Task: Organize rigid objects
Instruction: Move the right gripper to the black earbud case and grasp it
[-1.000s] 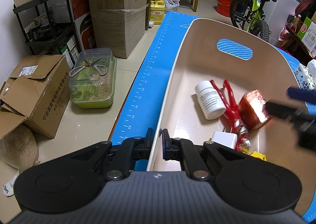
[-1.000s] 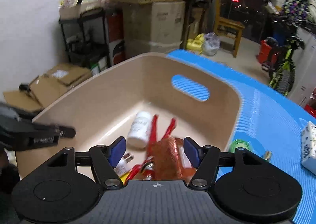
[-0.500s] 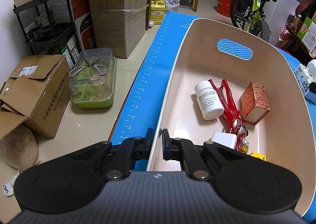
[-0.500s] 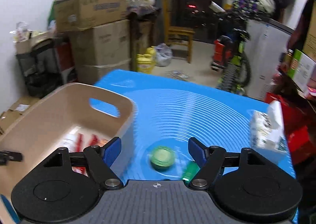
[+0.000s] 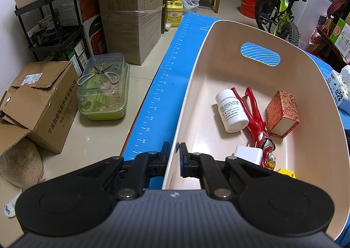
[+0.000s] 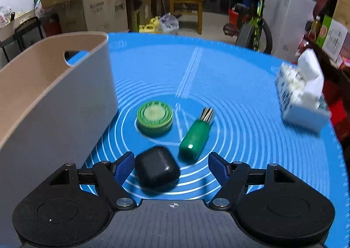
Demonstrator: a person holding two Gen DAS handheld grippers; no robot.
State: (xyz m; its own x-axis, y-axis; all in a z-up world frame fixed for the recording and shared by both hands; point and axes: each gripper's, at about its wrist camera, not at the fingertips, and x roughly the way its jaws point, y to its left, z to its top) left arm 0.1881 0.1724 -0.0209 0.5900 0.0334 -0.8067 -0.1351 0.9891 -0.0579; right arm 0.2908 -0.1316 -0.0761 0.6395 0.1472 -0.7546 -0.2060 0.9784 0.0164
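Observation:
My left gripper (image 5: 174, 156) is shut on the near rim of the beige bin (image 5: 192, 86). Inside the bin lie a white pill bottle (image 5: 231, 110), a red figure (image 5: 256, 119), a red patterned box (image 5: 282, 112), a white plug (image 5: 248, 155) and a yellow piece (image 5: 285, 172). My right gripper (image 6: 171, 166) is open above the blue mat (image 6: 240, 86). A black earbud case (image 6: 156, 168) lies between its fingers, nearer the left one. A green bottle (image 6: 195, 136) and a green round lid (image 6: 154, 117) lie just beyond. The bin's wall (image 6: 65, 103) stands to the left.
A tissue pack (image 6: 301, 99) sits at the mat's right edge; it also shows in the left wrist view (image 5: 340, 88). Cardboard boxes (image 5: 131, 11), a black shelf (image 5: 50, 25) and a green-based container (image 5: 102, 90) stand on the floor left of the table. A bicycle (image 5: 280, 9) stands behind.
My right gripper let go of the red patterned box in the bin, then swung right and down over the mat to the black case. My left gripper has not moved.

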